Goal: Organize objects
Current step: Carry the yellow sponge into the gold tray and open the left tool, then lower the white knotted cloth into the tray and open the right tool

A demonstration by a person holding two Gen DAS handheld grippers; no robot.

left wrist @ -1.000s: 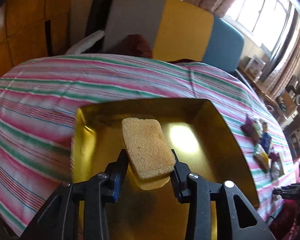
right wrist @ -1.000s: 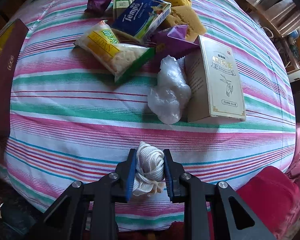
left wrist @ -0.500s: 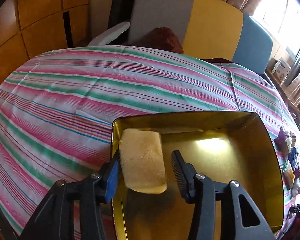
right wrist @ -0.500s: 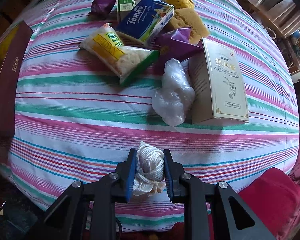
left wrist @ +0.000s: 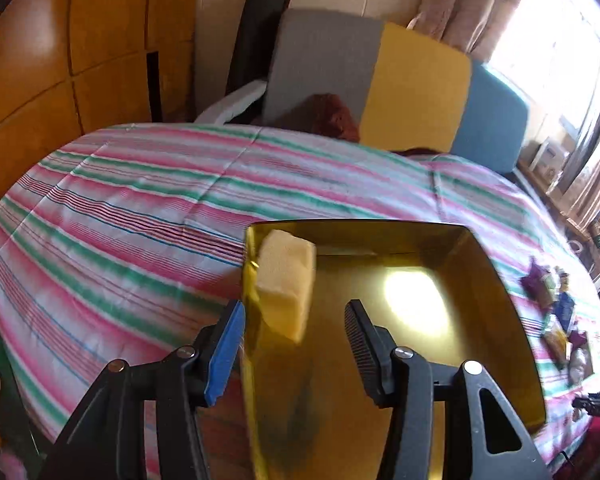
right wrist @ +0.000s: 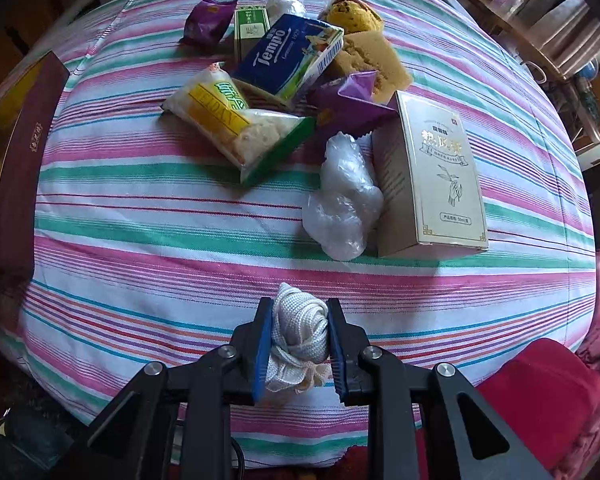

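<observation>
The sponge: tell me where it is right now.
In the left wrist view, the sponge is inside the gold box, against its left wall near the far corner, ahead of the open left gripper, clear of both fingers.

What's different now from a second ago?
The left gripper let go of the sponge, which now leans against the gold box's left wall; the jaws stand apart. The right gripper still clamps the white cloth; the pile hasn't moved.
</observation>
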